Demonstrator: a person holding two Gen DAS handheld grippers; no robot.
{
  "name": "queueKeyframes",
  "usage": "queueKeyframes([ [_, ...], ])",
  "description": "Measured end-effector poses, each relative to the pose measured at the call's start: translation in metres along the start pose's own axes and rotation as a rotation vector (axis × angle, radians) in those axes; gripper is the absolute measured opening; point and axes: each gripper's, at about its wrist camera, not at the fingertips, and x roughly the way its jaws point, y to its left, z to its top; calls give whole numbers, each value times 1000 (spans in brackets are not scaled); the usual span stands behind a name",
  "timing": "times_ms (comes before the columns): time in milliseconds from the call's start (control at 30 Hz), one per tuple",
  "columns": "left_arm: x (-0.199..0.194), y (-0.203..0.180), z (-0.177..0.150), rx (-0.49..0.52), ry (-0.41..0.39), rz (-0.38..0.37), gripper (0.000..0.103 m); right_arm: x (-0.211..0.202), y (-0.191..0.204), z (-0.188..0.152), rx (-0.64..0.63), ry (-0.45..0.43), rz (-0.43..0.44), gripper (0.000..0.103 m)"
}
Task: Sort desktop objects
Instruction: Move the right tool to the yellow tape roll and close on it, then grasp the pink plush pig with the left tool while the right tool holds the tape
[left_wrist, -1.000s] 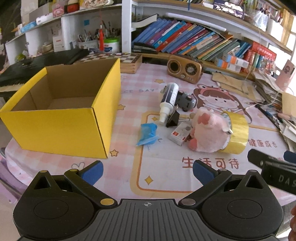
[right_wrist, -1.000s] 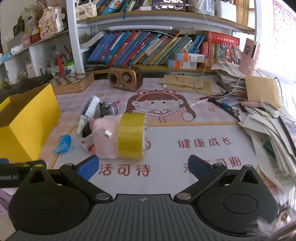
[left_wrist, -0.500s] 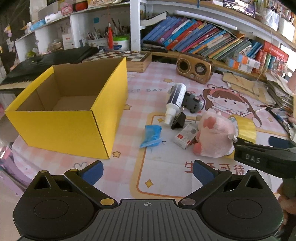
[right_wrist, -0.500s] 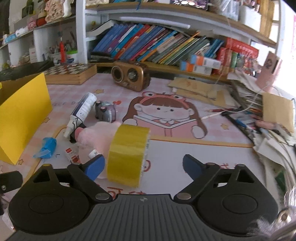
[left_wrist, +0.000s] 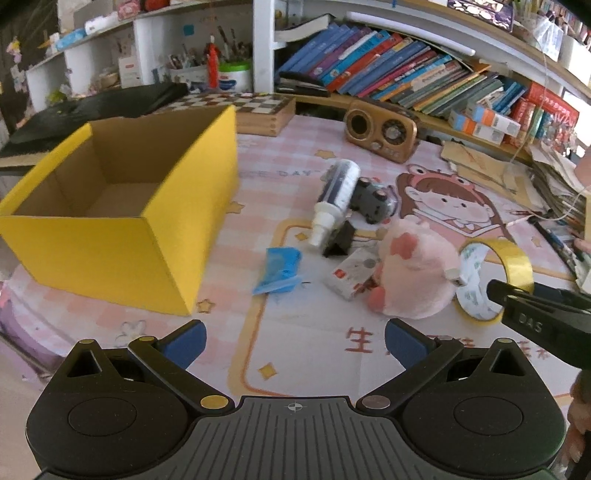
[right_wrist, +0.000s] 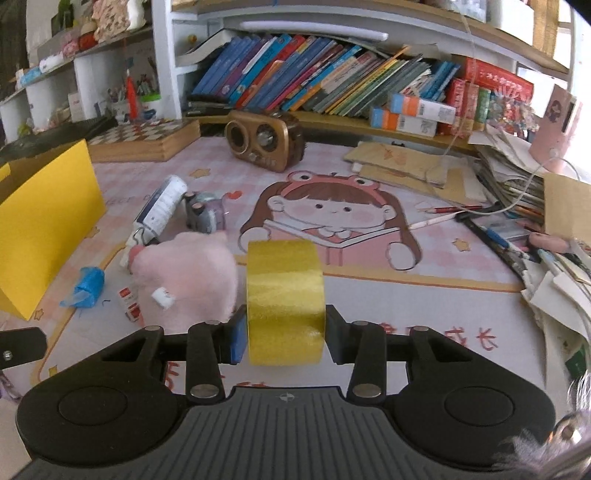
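Note:
My right gripper (right_wrist: 283, 338) is shut on the yellow tape roll (right_wrist: 284, 301), one finger on each flat side; the roll stands on edge beside the pink plush toy (right_wrist: 188, 280). In the left wrist view the tape roll (left_wrist: 517, 264) shows at the right with the right gripper's finger (left_wrist: 532, 314) on it. My left gripper (left_wrist: 293, 341) is open and empty, above the mat's front edge. The open yellow box (left_wrist: 122, 229) stands at the left and looks empty. A spray bottle (left_wrist: 334, 199), grey toy car (left_wrist: 373, 201), black binder clip (left_wrist: 338, 242), blue wrapper (left_wrist: 280, 267) and small white box (left_wrist: 351, 271) lie mid-table.
A brown retro radio (left_wrist: 380, 133) and a chessboard box (left_wrist: 258, 109) stand at the back. Bookshelves line the far edge. Stacked papers, pens and a cable (right_wrist: 517, 206) crowd the right side. The table's front edge lies just beyond my left gripper.
My right gripper moved forward to the tape roll and shut on it. The left gripper drifted slightly back and stayed open.

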Motion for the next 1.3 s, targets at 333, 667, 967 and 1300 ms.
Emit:
queueKeyframes([
  [333,15,-38,5,87,23,-85,103,-13,-38,-11,68,14,-66,39],
  [667,29,-67,11,177,16,-121,103,-7,-46,-15,50,39,-49,39],
  [967,46,-89,15,252,-21,-117,101,-6,-51,-12,11,24,-39,39],
  [1300,76,-101,22,284,-33,-92,87,-5,-48,-13,-19,36,-31,39],
])
